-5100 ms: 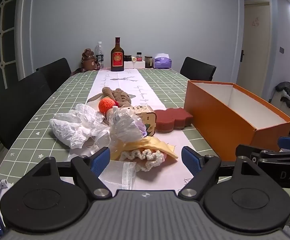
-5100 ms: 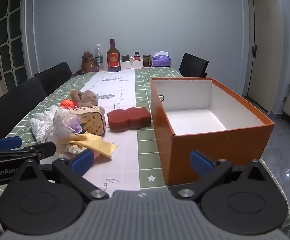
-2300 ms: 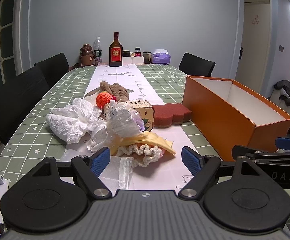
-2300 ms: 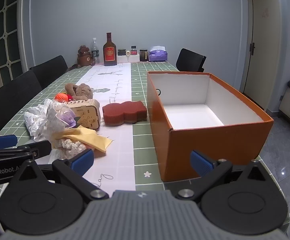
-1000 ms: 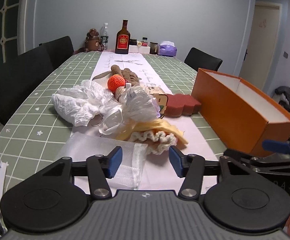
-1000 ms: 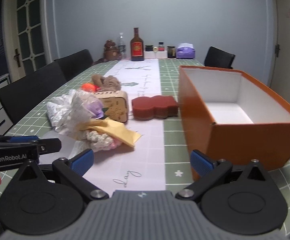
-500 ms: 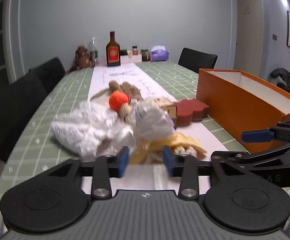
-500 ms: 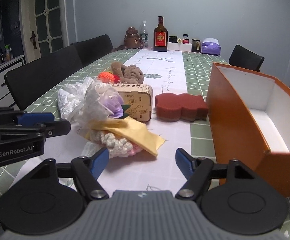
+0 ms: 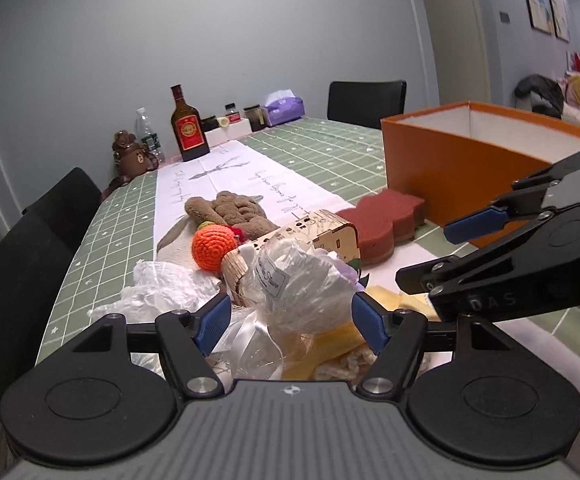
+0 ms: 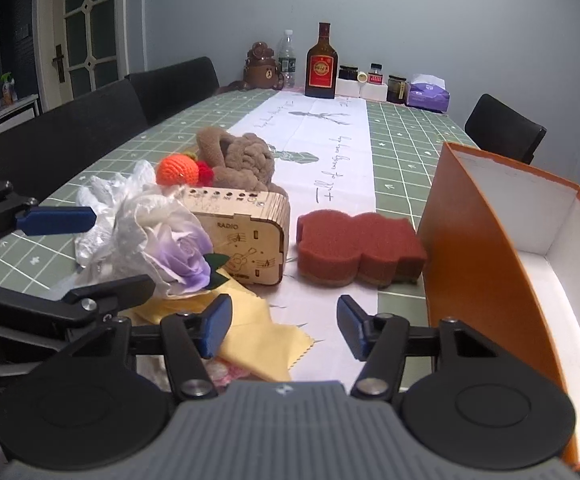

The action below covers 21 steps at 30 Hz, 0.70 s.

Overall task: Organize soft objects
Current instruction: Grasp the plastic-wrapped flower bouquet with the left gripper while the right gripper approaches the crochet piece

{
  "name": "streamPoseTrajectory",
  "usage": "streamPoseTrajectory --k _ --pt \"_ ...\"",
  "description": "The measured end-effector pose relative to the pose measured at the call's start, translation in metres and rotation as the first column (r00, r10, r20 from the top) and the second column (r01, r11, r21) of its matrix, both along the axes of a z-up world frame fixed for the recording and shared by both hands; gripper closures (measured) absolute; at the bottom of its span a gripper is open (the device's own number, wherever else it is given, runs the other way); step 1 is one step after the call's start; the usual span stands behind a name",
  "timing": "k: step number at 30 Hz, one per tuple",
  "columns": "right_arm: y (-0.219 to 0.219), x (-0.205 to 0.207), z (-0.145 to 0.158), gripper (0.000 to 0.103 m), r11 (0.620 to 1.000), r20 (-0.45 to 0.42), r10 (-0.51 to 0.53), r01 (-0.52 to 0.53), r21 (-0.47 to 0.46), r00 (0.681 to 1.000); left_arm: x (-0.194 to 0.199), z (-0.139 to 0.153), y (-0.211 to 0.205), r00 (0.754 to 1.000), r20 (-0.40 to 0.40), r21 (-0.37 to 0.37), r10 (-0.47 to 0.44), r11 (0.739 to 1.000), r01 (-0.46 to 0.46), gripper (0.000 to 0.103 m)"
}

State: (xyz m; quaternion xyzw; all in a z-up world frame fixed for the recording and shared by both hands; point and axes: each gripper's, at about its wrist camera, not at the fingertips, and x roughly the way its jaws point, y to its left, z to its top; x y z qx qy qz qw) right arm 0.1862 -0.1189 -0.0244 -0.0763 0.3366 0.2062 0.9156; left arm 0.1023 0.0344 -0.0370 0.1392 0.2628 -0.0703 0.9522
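A pile of soft things lies on the white runner: a plastic-wrapped purple flower [image 10: 177,252], a yellow cloth [image 10: 257,344], a crocheted orange ball [image 10: 177,172], a brown plush [image 10: 245,156], white plastic wrap [image 9: 161,288] and a dark red sponge [image 10: 358,248]. My left gripper [image 9: 292,322] is open, its jaws on either side of the wrapped flower [image 9: 302,284]. My right gripper [image 10: 281,326] is open just above the yellow cloth's edge, empty. The orange box [image 10: 490,256] stands open at the right.
A wooden radio box [image 10: 245,232] sits in the pile. At the table's far end stand a brown bottle [image 10: 322,64], a bear figure [image 10: 261,68], jars and a purple tissue box [image 10: 428,94]. Black chairs [image 10: 101,120] line the left side.
Both grippers have moved forward and down into the pile. The left jaws opened wider around the wrapped flower; the right jaws narrowed over the yellow cloth.
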Motion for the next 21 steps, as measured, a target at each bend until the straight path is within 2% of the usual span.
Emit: streamPoseTrajectory --k 6,15,17,18,19,21 --pt "0.003 0.013 -0.013 0.045 0.999 -0.012 -0.005 0.004 -0.042 1.0 0.015 -0.007 0.001 0.999 -0.032 0.005 -0.022 1.0 0.022 0.02" --pt "-0.004 0.021 -0.022 0.048 0.998 -0.038 -0.029 0.027 -0.056 0.999 0.033 -0.015 0.0 0.995 -0.074 -0.023 -0.07 0.997 0.068 0.017" --pt "-0.006 0.02 -0.022 0.048 0.998 -0.039 -0.035 0.033 -0.056 0.999 0.036 -0.016 -0.001 0.995 -0.081 -0.029 -0.058 0.998 0.056 0.017" --pt "-0.006 0.02 -0.022 0.048 0.998 -0.039 -0.037 0.035 -0.056 0.999 0.037 -0.017 -0.001 0.995 -0.084 -0.028 -0.057 0.998 0.055 0.019" --pt "-0.007 0.02 -0.022 0.048 0.998 -0.038 -0.039 0.037 -0.053 0.999 0.038 -0.017 -0.002 0.995 -0.081 -0.028 -0.058 0.998 0.056 0.027" --pt "-0.008 0.019 -0.022 0.048 0.998 -0.039 -0.037 0.035 -0.052 0.999 0.038 -0.016 -0.001 0.995 -0.08 -0.046 -0.054 0.998 0.05 0.032"
